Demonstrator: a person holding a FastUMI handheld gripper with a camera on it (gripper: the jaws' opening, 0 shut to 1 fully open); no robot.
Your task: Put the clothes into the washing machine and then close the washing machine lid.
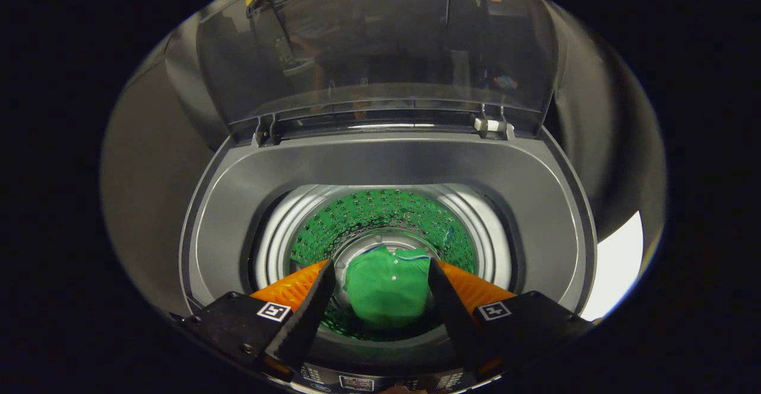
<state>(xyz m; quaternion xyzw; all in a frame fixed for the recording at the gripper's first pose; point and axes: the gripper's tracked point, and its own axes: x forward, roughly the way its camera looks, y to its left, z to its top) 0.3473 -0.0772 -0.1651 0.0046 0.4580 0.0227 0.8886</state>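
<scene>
A green polo shirt (386, 290) lies bunched at the bottom of the washing machine drum (380, 216), whose perforated steel wall mirrors its green. The machine's grey top rim (380, 165) rings the opening. Its clear, dark-tinted lid (374, 43) stands raised at the back, hinged behind the opening. My gripper (380, 272) hangs over the drum's near edge with its orange and black fingers (303, 299) spread wide. The shirt shows through the gap, well below them and free of both fingers. Nothing is held.
The machine's control panel (357, 382) runs along the near edge just under the fingers. Dark cloth walls (148, 204) flank the machine on both sides. A bright white patch (618, 263) shows to the right of the machine.
</scene>
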